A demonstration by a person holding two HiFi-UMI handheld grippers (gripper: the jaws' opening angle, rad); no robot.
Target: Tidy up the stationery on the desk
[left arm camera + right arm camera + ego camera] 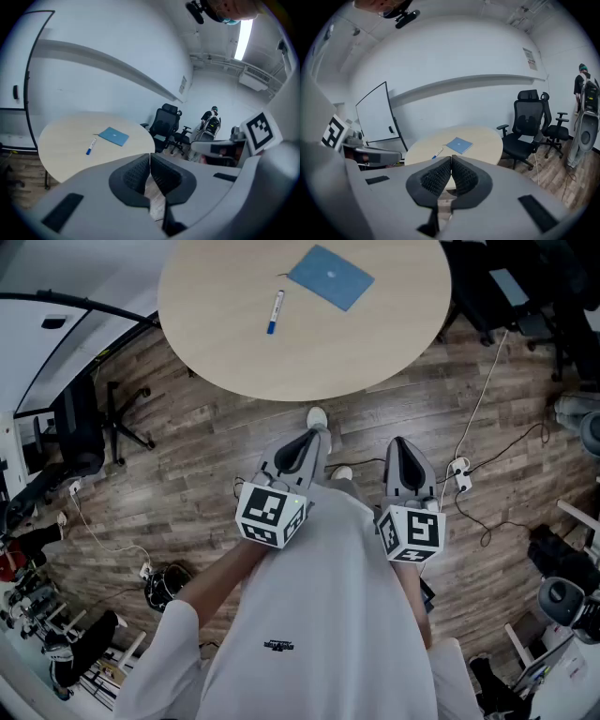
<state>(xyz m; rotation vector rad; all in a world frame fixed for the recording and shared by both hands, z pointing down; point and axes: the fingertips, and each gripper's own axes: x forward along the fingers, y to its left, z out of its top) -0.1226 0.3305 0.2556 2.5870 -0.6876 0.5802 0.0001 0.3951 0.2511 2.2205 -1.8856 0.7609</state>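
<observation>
Fingers [135, 172] of the left gripper [312, 439] and right gripper [403, 444] are pressed together with nothing between them. Both are held close to the person's body, probably a starting posture short of the desk [394, 343]. The pen [275, 311] and blue notebook [330, 277] lie near each other on the desk, untouched.
</observation>
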